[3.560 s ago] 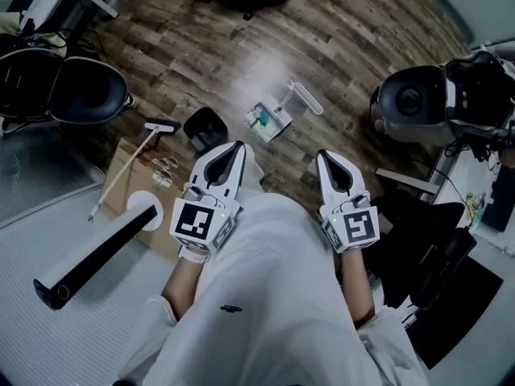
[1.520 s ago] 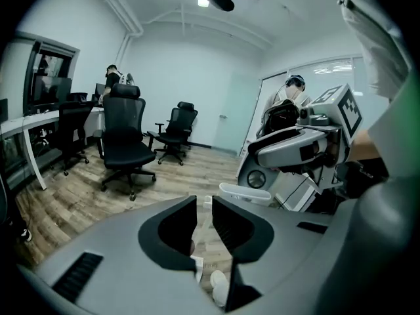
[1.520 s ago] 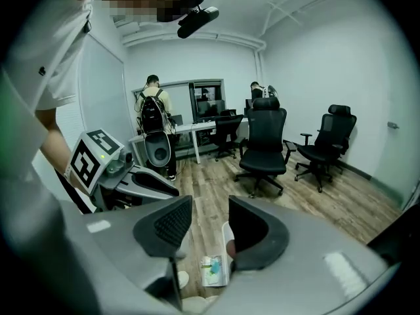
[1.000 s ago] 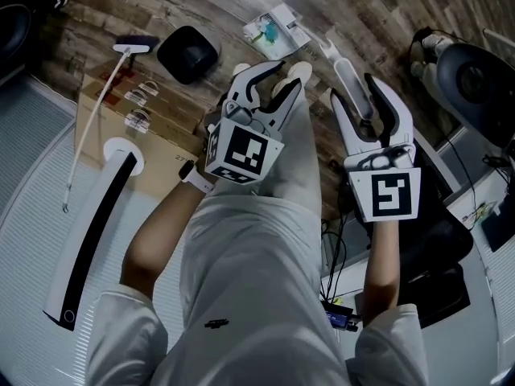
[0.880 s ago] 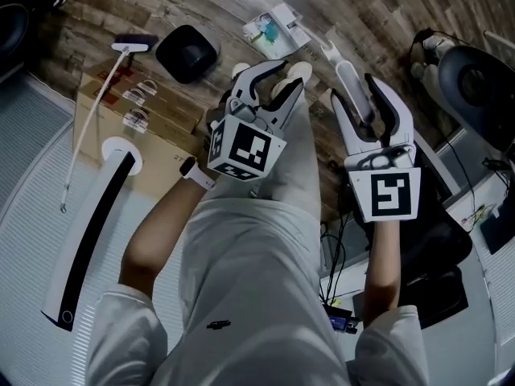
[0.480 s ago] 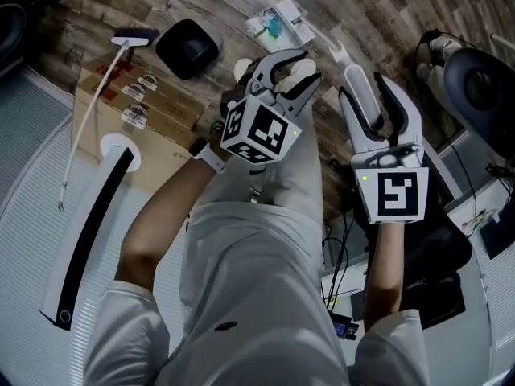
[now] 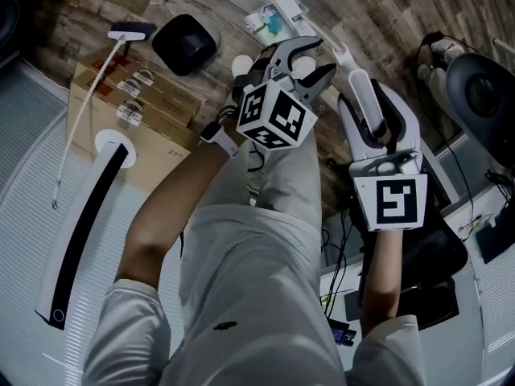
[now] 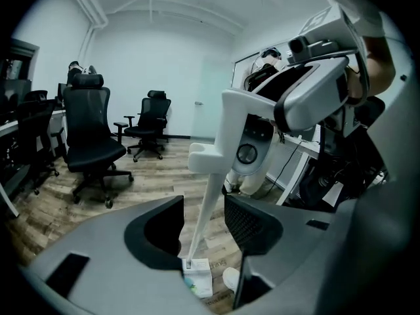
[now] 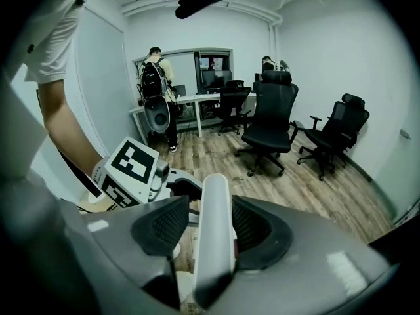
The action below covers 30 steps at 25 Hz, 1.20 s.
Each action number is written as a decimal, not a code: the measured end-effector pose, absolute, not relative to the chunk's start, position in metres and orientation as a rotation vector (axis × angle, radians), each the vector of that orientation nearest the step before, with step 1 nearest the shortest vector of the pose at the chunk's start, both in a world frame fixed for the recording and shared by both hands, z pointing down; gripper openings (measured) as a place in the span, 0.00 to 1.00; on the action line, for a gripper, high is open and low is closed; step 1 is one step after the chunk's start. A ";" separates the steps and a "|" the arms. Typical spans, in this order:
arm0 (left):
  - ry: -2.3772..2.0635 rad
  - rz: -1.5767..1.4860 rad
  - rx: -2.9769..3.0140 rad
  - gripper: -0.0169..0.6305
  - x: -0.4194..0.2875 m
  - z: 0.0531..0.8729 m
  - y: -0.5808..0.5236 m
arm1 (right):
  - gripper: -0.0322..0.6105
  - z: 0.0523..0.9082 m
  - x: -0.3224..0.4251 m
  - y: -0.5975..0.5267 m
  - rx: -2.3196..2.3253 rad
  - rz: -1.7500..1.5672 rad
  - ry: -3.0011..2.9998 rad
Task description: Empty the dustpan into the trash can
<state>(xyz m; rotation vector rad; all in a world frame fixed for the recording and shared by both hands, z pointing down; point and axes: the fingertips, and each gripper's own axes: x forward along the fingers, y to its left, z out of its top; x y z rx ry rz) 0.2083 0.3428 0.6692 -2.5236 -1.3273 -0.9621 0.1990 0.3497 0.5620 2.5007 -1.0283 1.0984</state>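
Note:
The white dustpan (image 7: 276, 18), with teal scraps in it, lies on the wood floor ahead of my feet. Its long white handle (image 7: 362, 96) rises toward me. My right gripper (image 7: 372, 107) stands around the handle's thick top (image 9: 213, 231), its jaws just closing in, with a thin gap still on one side. My left gripper (image 7: 310, 57) is open, its jaws just widened. Through their gap (image 8: 203, 209) I see the thin shaft (image 8: 200, 225), untouched, and the pan (image 8: 197, 277). The black trash can (image 7: 185, 43) stands left of the dustpan.
A cardboard box (image 7: 133, 107) sits left of my legs, with a white broom (image 7: 133, 32) lying over it and a white-and-black column (image 7: 80, 223) beside it. A round machine (image 7: 475, 79) and cables (image 7: 338, 248) are on the right. Office chairs (image 8: 95, 143) and standing people (image 9: 157, 77) are farther off.
My left gripper has moved forward and right, close beside the dustpan handle, and its jaws stand wider. The right gripper has stayed around the handle's top, a little lower.

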 end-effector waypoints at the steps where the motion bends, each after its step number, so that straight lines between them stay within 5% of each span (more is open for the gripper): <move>1: -1.322 -0.968 -2.525 0.30 0.210 0.670 0.346 | 0.38 0.563 0.198 0.350 2.504 1.106 -1.028; 8: -1.323 -0.957 -2.556 0.29 0.217 0.666 0.367 | 0.28 0.562 0.198 0.355 2.524 1.102 -1.032; 12: -1.291 -0.966 -2.585 0.19 0.218 0.666 0.372 | 0.27 0.564 0.198 0.359 2.522 1.122 -1.050; 30: -1.269 -0.986 -2.685 0.19 0.219 0.646 0.365 | 0.27 0.543 0.199 0.347 2.568 1.061 -1.049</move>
